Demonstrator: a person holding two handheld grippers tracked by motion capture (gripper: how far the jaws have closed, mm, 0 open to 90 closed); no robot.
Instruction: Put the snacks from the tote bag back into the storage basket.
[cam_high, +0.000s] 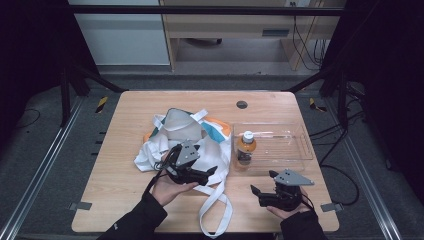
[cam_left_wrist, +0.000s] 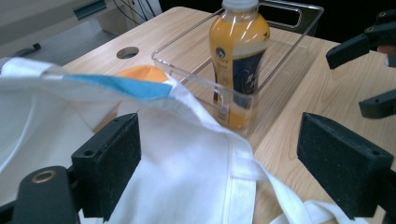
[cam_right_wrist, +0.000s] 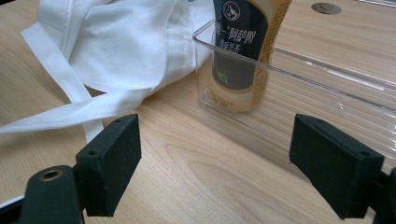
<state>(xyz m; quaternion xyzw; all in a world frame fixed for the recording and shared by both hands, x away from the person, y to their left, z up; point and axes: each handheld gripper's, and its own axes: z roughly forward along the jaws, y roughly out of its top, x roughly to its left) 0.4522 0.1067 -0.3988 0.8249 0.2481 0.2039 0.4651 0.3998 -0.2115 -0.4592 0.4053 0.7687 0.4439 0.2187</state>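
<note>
A white tote bag (cam_high: 162, 150) with blue and orange patches lies crumpled mid-table, its long straps (cam_high: 215, 210) trailing toward the front edge. An orange juice bottle (cam_high: 246, 146) with a white cap stands upright in the left end of a clear plastic tray (cam_high: 305, 150). My left gripper (cam_high: 209, 172) hovers over the bag's right side, open, with white cloth (cam_left_wrist: 187, 163) beneath the jaws and the bottle (cam_left_wrist: 238, 60) ahead. My right gripper (cam_high: 262, 182) is open above bare wood at the front right, facing the bottle (cam_right_wrist: 243, 51) through the tray wall (cam_right_wrist: 327, 93).
A round cable hole (cam_high: 242, 104) sits at the table's far middle. The tray's right part holds nothing. A bag strap (cam_right_wrist: 70, 112) lies on the wood left of my right gripper. Black frame posts stand at the table's far corners.
</note>
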